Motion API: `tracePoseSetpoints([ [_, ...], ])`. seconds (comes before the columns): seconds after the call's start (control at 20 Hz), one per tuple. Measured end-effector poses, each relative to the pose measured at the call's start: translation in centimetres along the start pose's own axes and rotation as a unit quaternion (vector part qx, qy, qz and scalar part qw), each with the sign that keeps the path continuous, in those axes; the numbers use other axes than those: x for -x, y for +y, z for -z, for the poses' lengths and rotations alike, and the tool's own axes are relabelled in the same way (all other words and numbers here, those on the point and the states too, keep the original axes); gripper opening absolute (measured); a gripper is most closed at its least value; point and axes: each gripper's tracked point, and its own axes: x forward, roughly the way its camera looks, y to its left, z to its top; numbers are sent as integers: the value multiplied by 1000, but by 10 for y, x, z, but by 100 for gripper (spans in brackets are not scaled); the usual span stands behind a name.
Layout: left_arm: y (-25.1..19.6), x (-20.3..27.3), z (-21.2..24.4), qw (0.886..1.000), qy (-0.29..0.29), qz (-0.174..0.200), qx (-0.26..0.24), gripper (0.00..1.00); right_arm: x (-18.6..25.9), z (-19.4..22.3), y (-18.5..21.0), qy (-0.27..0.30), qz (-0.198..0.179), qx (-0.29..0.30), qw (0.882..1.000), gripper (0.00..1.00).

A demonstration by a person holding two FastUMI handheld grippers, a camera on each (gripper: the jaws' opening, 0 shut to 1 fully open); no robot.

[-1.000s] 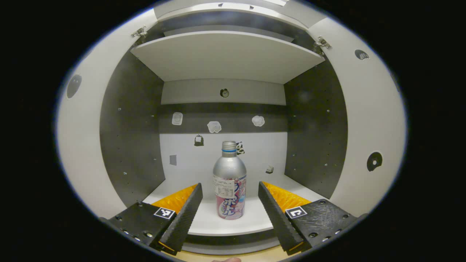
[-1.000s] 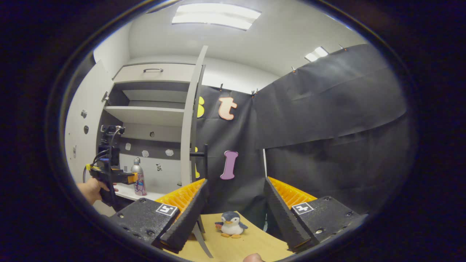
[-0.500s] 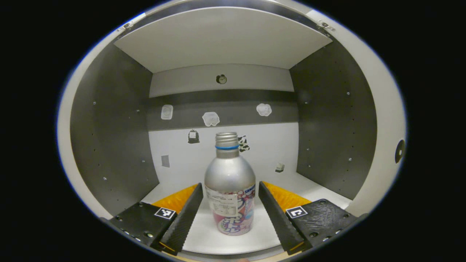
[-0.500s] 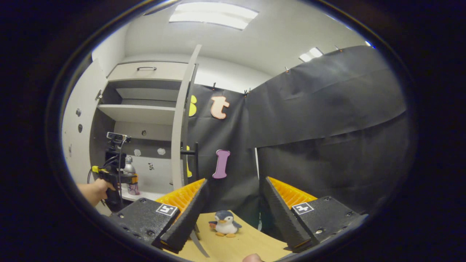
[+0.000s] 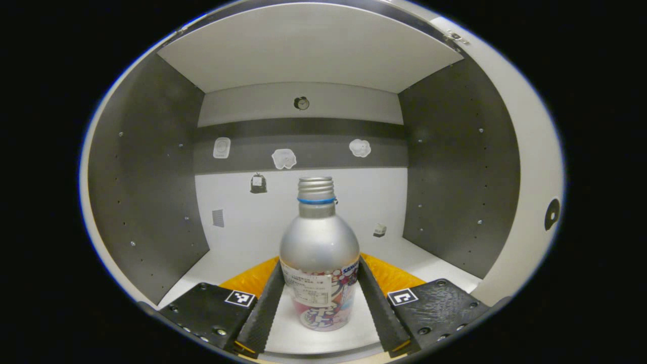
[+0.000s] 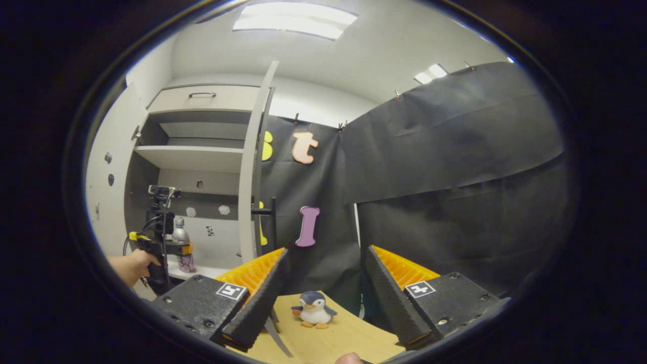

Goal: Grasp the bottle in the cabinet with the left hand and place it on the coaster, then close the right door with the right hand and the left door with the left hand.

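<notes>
Blue "SANGARIA" lettering on the bottle (image 5: 319,263) label; its other print illegible.

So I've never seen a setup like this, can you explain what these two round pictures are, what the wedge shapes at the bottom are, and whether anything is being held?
No robot arm is at work here. A person holds a two-finger tool in each hand, and each tool carries a wide-angle camera looking forward along its fingers; those are the wedge shapes at the bottom.

The left gripper view looks into an open cabinet. The left tool has its fingers on either side of a silver bottle standing upright on the lower shelf. The fingers appear to press against its sides, and the bottle has not been lifted.

The right gripper view looks across the booth. The right tool is open and holds nothing. Below it a small toy penguin sits on a wooden table. Farther left you see the cabinet again, with the person's hand holding the left tool at the bottle.
</notes>
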Motion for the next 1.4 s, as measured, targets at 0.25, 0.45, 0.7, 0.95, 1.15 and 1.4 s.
tracePoseSetpoints([
  [0.25, -1, 37, -12, 1000, -27, 5, -1, 78, 5, -2, 4, -2, -29, 1, 1000, 96],
  [0.45, 0, 80, 3, 999, -36, 5, 4, 78, 17, 5, 18, 8, -56, -11, 998, 99],
  [0.7, -1, 127, 20, 999, -53, 3, -8, 78, 26, 12, 34, 22, -89, -14, 996, 99],
  [0.95, -8, 162, 50, 999, -47, 11, -17, 78, 32, 21, 49, 37, -117, -10, 992, 99],
  [1.15, -13, 183, 73, 999, -39, 14, -24, 78, 34, 24, 52, 42, -122, -3, 992, 99],
  [1.4, -23, 201, 98, 998, -41, 17, -40, 78, 38, 31, 51, 51, -120, -2, 991, 96],
])
